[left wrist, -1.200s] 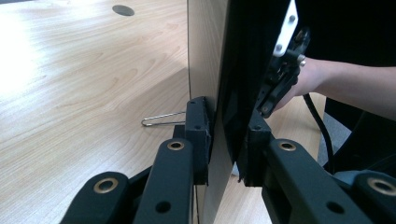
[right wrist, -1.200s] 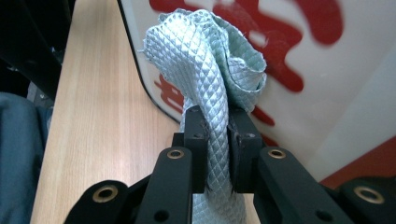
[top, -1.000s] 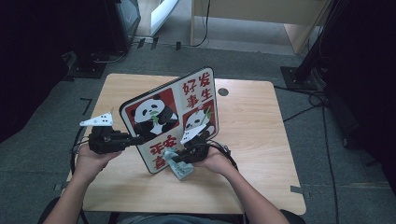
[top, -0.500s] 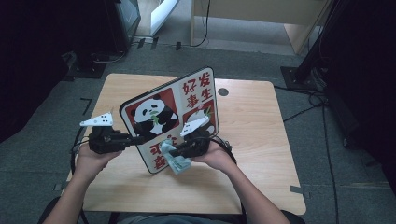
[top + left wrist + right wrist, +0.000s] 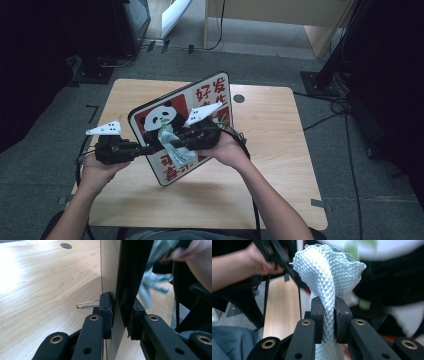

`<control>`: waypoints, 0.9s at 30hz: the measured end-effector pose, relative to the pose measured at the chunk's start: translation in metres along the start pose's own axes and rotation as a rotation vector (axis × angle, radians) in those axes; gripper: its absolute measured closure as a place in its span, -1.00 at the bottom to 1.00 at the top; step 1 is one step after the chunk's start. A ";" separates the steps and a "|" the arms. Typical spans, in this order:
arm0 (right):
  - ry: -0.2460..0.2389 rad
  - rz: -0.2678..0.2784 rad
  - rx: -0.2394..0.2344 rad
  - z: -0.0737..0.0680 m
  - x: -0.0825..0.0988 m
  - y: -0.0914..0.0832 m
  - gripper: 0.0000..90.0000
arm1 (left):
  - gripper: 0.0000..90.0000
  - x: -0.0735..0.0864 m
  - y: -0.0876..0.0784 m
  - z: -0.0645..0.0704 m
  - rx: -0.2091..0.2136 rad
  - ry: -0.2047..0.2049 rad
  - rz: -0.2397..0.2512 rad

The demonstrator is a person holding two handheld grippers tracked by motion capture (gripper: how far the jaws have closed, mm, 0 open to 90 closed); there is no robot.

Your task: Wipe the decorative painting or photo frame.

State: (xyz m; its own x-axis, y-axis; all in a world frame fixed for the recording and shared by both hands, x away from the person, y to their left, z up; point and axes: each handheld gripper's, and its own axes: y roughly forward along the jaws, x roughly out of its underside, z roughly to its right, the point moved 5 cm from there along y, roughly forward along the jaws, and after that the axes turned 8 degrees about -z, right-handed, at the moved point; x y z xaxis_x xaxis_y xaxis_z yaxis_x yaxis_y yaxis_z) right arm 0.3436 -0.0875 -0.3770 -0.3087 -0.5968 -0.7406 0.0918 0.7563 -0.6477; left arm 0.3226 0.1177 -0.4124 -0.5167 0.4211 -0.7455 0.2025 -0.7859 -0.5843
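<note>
I see the rectangular panda board (image 5: 165, 122), a flat panel printed with a black-and-white panda and red Chinese characters, standing tilted on its lower edge over the middle of the light wooden bench (image 5: 280, 135). Its printed face looks toward me and its top corner leans away toward twelve o'clock.

My left claw (image 5: 145, 149) comes in from nine o'clock and is clenched on the board's left edge; in the left gripper view the two black pads (image 5: 106, 311) press on either side of the thin panel (image 5: 130, 272), which rises straight up between them. A thin wire clip (image 5: 86, 305) sticks out of the board's plain back at about nine o'clock from the pads.

My right claw (image 5: 176, 145) sits in front of the printed face, just at three o'clock of the left one, and is clamped tight on a pale mint-green waffle-textured cloth (image 5: 172, 145). In the right gripper view the cloth (image 5: 325, 280) is pinched into a twisted rope between the pads and fans out above them against the panda print. In the high view the cloth hangs bunched across the board's lower centre, touching the face.

Beyond the bench, at twelve o'clock, grey carpet (image 5: 240, 65) runs back to a wooden cabinet (image 5: 280, 15). A round cable hole (image 5: 239, 98) marks the bench top at about one o'clock of the board.
</note>
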 end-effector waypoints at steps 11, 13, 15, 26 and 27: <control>-0.095 0.074 0.059 -0.012 -0.070 -0.029 0.79 | 0.73 0.000 0.000 0.000 0.009 -0.010 0.006; -0.103 0.083 0.063 -0.012 -0.077 -0.028 0.79 | 0.73 0.000 0.000 -0.001 0.007 -0.007 0.005; -0.104 0.080 0.063 -0.011 -0.080 -0.026 0.79 | 0.74 0.000 0.000 0.000 0.008 -0.006 0.005; -0.123 0.039 0.056 -0.006 -0.062 -0.002 0.79 | 0.74 0.000 0.000 0.000 0.000 -0.009 0.005; -0.124 0.037 0.055 -0.005 -0.059 -0.001 0.79 | 0.74 0.000 0.000 0.000 0.002 -0.010 0.005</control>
State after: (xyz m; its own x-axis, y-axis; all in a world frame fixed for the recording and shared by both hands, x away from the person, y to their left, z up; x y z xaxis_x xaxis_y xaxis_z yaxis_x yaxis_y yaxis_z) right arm 0.3569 -0.0512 -0.3316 -0.1852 -0.6000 -0.7783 0.1533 0.7646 -0.6260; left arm 0.3229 0.1178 -0.4128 -0.5237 0.4126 -0.7453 0.2038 -0.7888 -0.5799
